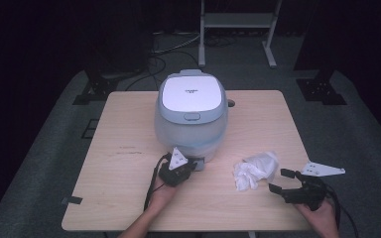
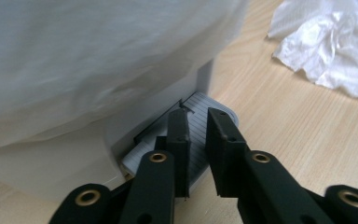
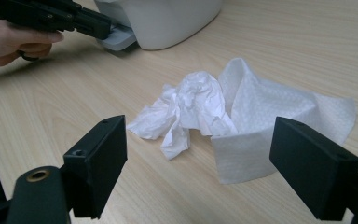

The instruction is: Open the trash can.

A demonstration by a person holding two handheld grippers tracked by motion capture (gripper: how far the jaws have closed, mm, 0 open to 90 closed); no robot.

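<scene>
At frame centre my left gripper [image 1: 191, 165] pinches the rice cooker's [image 1: 191, 116] grey tab [image 2: 200, 126], while my right gripper [image 1: 279, 179] gapes lower right beside the crumpled tissue [image 1: 255, 168].

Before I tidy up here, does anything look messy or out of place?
Yes: a crumpled white paper towel lies loose on the light wooden table, right of the white rice cooker and just ahead of the right gripper.

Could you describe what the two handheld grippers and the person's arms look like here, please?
Both tools are matte black. The left gripper and the right gripper each carry a pale grey three-cornered plate on top and trail a black cable. Their jaws are flat, blocky black pads, with brass-coloured rivets at the linkage joints. The forearms are bare, with no sleeves or gloves.
</scene>
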